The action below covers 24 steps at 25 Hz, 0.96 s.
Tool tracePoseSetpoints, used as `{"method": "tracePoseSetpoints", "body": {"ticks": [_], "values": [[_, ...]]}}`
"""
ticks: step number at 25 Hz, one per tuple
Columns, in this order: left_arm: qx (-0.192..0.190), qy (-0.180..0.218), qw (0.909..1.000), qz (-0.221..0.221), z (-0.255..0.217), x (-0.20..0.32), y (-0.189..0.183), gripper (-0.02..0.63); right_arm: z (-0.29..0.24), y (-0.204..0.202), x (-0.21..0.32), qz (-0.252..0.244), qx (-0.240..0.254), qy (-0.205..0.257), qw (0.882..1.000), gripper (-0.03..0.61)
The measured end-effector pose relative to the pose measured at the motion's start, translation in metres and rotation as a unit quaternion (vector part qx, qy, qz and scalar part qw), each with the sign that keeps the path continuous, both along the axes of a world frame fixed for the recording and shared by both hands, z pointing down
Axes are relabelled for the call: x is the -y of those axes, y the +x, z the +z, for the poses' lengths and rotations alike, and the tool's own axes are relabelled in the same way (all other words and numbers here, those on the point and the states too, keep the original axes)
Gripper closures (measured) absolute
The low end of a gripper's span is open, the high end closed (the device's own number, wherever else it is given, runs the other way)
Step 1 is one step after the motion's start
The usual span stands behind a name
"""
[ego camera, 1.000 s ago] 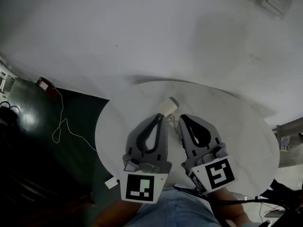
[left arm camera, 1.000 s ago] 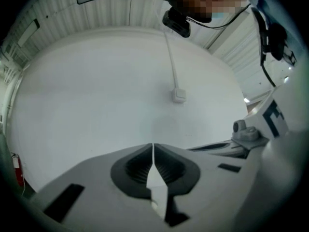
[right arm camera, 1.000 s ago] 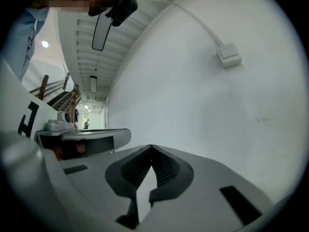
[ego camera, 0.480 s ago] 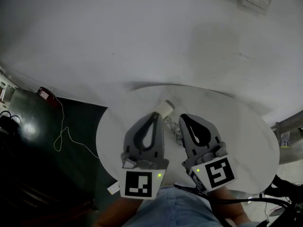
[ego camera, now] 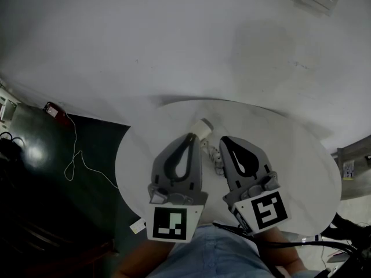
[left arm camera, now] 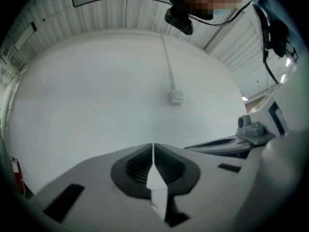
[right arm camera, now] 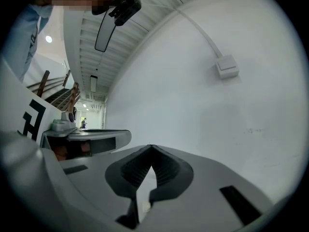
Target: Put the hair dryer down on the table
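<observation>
A white hair dryer (ego camera: pixel 202 127) lies on the round white table (ego camera: pixel 290 155), and its barrel end pokes out beyond the gripper tips. Its coiled cord (ego camera: pixel 215 158) shows in the gap between the two grippers, while the rest is hidden beneath them. My left gripper (ego camera: pixel 190 136) hovers level over the dryer, shut, with nothing between its tips (left arm camera: pixel 153 146). Beside it, my right gripper (ego camera: pixel 223 141) is also shut and empty (right arm camera: pixel 152 149). Neither gripper touches the dryer.
Left of the table is dark floor with a thin white cable (ego camera: pixel 76 155) and a small red object (ego camera: pixel 52 108). A white wall with a socket box (left arm camera: pixel 176 97) stands behind the table. The person's light-blue clothing (ego camera: pixel 220 256) is at the bottom edge.
</observation>
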<state>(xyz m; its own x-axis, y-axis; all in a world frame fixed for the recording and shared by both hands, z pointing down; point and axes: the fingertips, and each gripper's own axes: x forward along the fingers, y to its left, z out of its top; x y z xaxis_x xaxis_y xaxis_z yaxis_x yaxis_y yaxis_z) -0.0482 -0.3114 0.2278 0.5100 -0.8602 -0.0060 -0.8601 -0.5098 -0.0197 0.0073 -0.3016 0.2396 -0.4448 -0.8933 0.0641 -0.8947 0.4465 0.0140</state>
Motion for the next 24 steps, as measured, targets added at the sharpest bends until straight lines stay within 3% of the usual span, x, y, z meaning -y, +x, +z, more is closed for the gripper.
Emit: {"method": "tracePoseSetpoints", "body": {"ticks": [24], "values": [[-0.002,-0.009,0.9999,0.006,0.0074,0.0037,-0.0002,0.597,0.0078,-0.0054,0.0043,-0.003,0.003,-0.01,1.0,0.568]]}}
